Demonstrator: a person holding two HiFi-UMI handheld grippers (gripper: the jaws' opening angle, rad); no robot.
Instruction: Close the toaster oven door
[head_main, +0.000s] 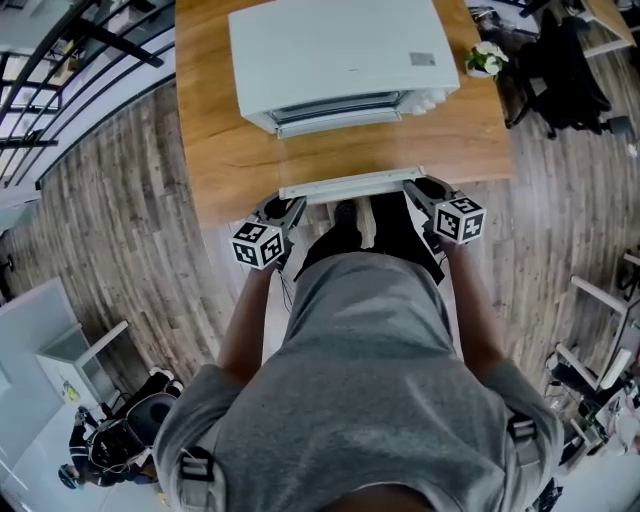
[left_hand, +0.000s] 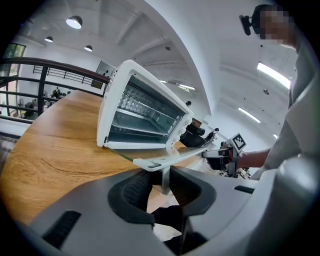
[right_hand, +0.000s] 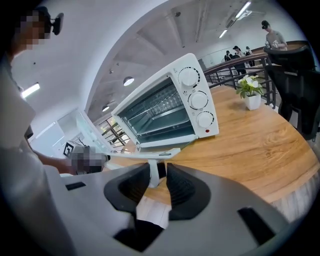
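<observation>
A white toaster oven (head_main: 340, 55) stands on a wooden table (head_main: 215, 130) with its glass door folded down flat toward me. The door's white handle bar (head_main: 350, 184) runs along the table's near edge. My left gripper (head_main: 290, 205) is at the bar's left end and my right gripper (head_main: 420, 192) at its right end. In the left gripper view the handle's post (left_hand: 164, 179) stands between the jaws, close to the right one, with a gap on the left. In the right gripper view the other post (right_hand: 153, 172) lies against the left jaw, with a gap on the right. The oven cavity (right_hand: 157, 115) shows its wire rack.
A small potted plant (head_main: 485, 60) sits at the table's right edge, next to a black chair (head_main: 560, 70). A dark railing (head_main: 60, 60) runs along the left. My torso (head_main: 370, 340) stands right at the table's front edge, over the plank floor (head_main: 120, 220).
</observation>
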